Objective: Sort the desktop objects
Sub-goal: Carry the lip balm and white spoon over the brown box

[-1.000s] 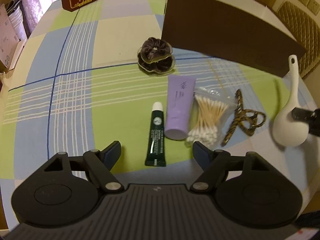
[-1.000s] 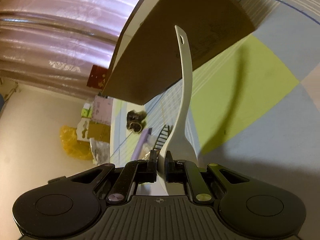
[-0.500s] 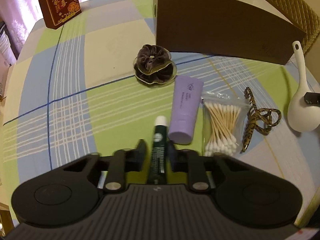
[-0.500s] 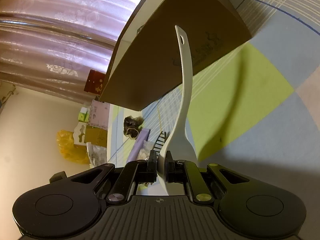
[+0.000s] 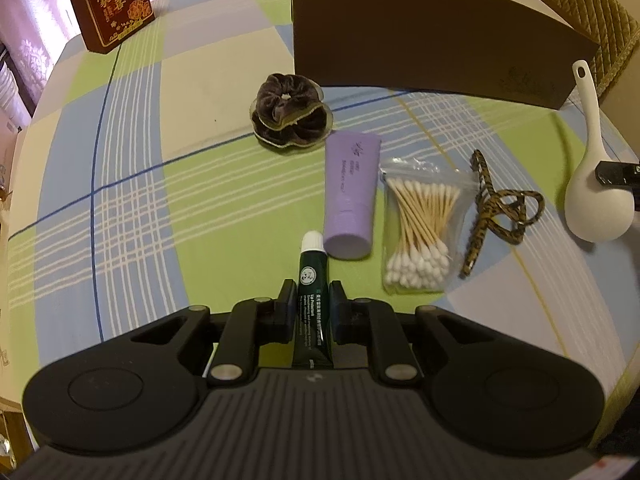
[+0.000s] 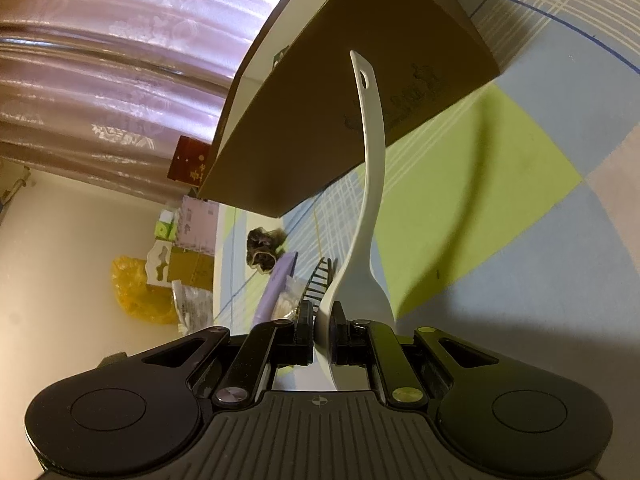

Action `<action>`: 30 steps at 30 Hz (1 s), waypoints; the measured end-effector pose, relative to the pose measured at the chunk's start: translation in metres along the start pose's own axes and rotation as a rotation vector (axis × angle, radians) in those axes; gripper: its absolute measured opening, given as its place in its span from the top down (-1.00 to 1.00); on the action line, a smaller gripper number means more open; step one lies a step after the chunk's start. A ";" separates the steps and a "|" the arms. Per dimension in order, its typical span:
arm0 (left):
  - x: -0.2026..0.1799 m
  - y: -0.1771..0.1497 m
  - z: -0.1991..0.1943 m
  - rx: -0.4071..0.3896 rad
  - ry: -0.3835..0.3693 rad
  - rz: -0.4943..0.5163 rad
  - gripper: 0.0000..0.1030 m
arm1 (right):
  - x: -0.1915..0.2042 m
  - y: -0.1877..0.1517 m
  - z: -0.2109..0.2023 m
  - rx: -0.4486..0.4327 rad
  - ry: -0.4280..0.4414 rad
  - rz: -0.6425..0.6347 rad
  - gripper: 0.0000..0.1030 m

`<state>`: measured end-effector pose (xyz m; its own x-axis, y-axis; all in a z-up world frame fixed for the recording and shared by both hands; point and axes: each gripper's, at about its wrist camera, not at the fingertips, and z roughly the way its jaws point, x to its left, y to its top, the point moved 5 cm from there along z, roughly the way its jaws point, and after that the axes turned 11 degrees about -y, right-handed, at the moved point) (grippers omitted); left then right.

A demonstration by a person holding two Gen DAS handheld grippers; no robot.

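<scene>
Left gripper [image 5: 313, 304], jaws just closed, gripped green tube [image 5: 312, 276]; right gripper [image 6: 322, 322] clamped white spoon [image 6: 370, 184]. Purple tube [image 5: 350, 196], swabs [image 5: 418, 232], hair clip [image 5: 494, 208] at 1 o'clock, scrunchie [image 5: 290, 114] at 12: all unsorted.

Dark green tube [image 5: 312, 300]; lilac tube [image 5: 350, 196]; white spoon [image 5: 596, 200]; checked tablecloth [image 5: 160, 184]

I count: two tubes, green [image 5: 313, 280] and purple [image 5: 351, 196]; one scrunchie [image 5: 291, 112]; one swab bag [image 5: 418, 224]; one hair clip [image 5: 500, 208]; one spoon [image 5: 598, 204]; two boxes, brown [image 5: 420, 32] and red [image 5: 110, 4].
</scene>
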<state>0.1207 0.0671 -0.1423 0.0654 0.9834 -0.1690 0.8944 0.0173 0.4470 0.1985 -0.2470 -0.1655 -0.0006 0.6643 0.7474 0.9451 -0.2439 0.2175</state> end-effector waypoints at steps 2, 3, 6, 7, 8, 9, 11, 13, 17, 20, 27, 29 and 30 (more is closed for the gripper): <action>-0.003 -0.002 -0.002 0.002 0.000 -0.004 0.75 | 0.000 0.000 -0.002 0.000 0.010 0.007 0.92; -0.004 -0.003 -0.003 0.001 -0.002 -0.008 0.75 | 0.000 0.000 -0.003 -0.001 0.013 0.005 0.92; -0.009 -0.003 -0.009 -0.011 -0.006 -0.018 0.75 | 0.002 0.000 -0.008 -0.003 0.025 0.002 0.92; -0.010 -0.003 -0.012 -0.016 -0.006 -0.022 0.75 | 0.002 0.000 -0.009 -0.003 0.030 0.001 0.92; -0.011 -0.003 -0.015 -0.023 -0.008 -0.026 0.75 | 0.003 0.000 -0.010 -0.003 0.033 -0.001 0.92; -0.012 -0.002 -0.018 -0.029 -0.009 -0.030 0.75 | 0.003 0.000 -0.012 -0.002 0.033 -0.004 0.92; -0.013 -0.001 -0.023 -0.041 -0.012 -0.037 0.76 | 0.004 0.000 -0.014 -0.002 0.037 -0.005 0.92; -0.015 0.002 -0.029 -0.052 -0.011 -0.039 0.76 | 0.005 0.000 -0.014 -0.002 0.043 -0.005 0.92; -0.020 0.008 -0.040 -0.080 -0.020 -0.038 0.76 | 0.008 0.002 -0.017 -0.004 0.055 -0.014 0.92; -0.025 0.012 -0.045 -0.094 -0.024 -0.028 0.76 | 0.009 0.003 -0.017 -0.006 0.058 -0.016 0.92; -0.024 0.002 -0.021 -0.028 -0.011 -0.038 0.76 | 0.008 0.004 -0.015 -0.002 0.051 -0.016 0.92; -0.021 -0.003 -0.010 0.001 -0.006 -0.054 0.71 | 0.007 0.005 -0.016 -0.002 0.048 -0.016 0.92; -0.020 -0.004 -0.007 0.008 0.000 -0.060 0.68 | 0.006 0.005 -0.016 -0.002 0.046 -0.015 0.92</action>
<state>0.1131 0.0485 -0.1346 0.0121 0.9807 -0.1953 0.9002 0.0744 0.4291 0.1983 -0.2556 -0.1499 -0.0301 0.6346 0.7723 0.9441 -0.2357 0.2305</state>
